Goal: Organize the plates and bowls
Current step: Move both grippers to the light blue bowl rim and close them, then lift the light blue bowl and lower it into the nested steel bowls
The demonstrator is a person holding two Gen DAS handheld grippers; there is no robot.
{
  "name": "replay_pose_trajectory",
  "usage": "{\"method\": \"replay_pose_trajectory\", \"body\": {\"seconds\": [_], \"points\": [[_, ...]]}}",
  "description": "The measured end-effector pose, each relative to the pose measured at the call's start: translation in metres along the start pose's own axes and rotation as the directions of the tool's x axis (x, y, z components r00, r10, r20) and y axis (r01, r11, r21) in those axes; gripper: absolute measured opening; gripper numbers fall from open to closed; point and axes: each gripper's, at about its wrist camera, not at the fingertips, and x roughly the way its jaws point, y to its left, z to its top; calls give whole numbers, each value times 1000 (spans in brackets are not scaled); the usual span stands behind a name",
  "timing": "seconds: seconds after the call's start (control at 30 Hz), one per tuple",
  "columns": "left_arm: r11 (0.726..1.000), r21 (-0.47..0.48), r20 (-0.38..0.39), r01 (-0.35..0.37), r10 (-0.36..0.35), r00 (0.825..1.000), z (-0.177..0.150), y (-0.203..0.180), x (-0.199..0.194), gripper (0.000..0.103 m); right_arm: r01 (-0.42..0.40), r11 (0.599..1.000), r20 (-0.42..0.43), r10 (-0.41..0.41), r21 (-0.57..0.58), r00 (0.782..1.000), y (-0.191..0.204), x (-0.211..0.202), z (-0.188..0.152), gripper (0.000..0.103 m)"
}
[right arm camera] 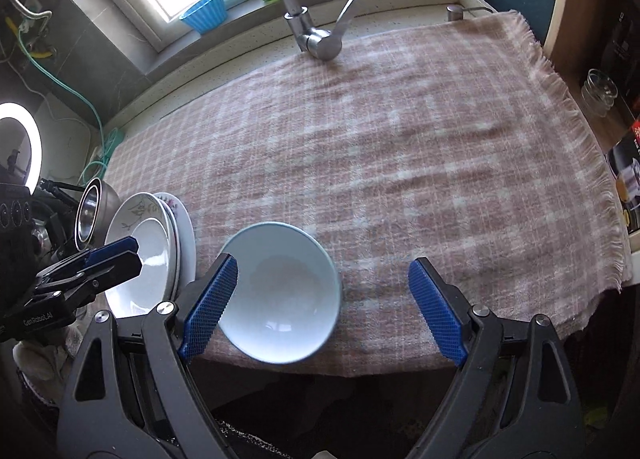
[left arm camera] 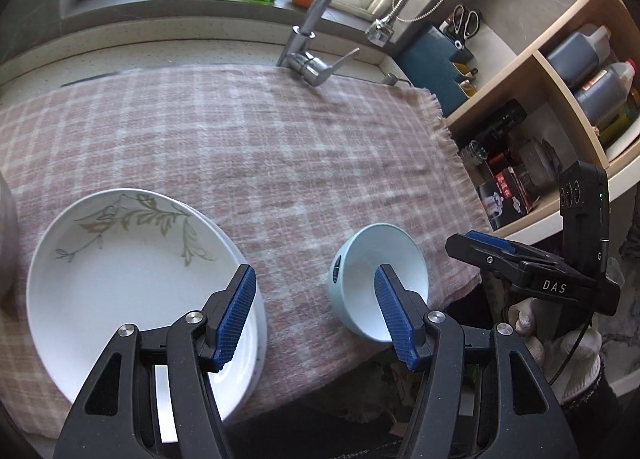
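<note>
A pink checked cloth point(right arm camera: 400, 139) covers the counter in front of me, running from the tap point(right arm camera: 316, 39) at the far side to the near edge, and nearly all of it is bare. The dishes sit at its near left corner. The stack of plates point(left arm camera: 132, 259) lies flat at the near left, the top one with a leaf pattern. Left of it, a steel bowl point(right arm camera: 94, 215) leans on edge. The pale blue bowl point(right arm camera: 280, 291) stands upright just right of the stack, close to the cloth's near edge, apart from the plates.

That bowl decides the next move, I think. From my right gripper point(right arm camera: 324, 299) it lies below and toward the left finger; from my left gripper point(left arm camera: 316, 311) it lies toward the right finger, with the plates under the left one. The right hand looks better placed for the bowl, the left for the plates. The bowl is round, so no axis matters; I would need one finger inside the rim and one outside.

My right gripper's fingers stand wide apart, holding nothing and touching nothing. My left gripper's fingers are roughly half apart, also empty.
</note>
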Motion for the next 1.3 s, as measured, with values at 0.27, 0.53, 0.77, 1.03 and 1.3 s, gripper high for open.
{"method": "replay_pose_trajectory", "body": {"seconds": [0.27,0.53,0.77,1.03,1.3], "points": [[1000,13,-74,23,-22,997,-10,-15,31,49,-27,999,-50,29,23,998,-12,17,-16,73],[1000,15,-118,24,-22,993,-12,-17,52,28,-61,996,-88,67,68,994,-22,36,-19,50],[1000,0,-141,30,-30,990,-12,-14,64,15,-78,994,-116,87,82,989,-25,49,-18,23],[999,-8,-149,48,-49,988,-12,-12,68,12,-90,992,-124,100,84,987,-19,53,-14,10],[999,-5,-117,46,-47,992,-7,-9,54,12,-88,994,-120,95,65,988,-3,49,-6,10]]}}
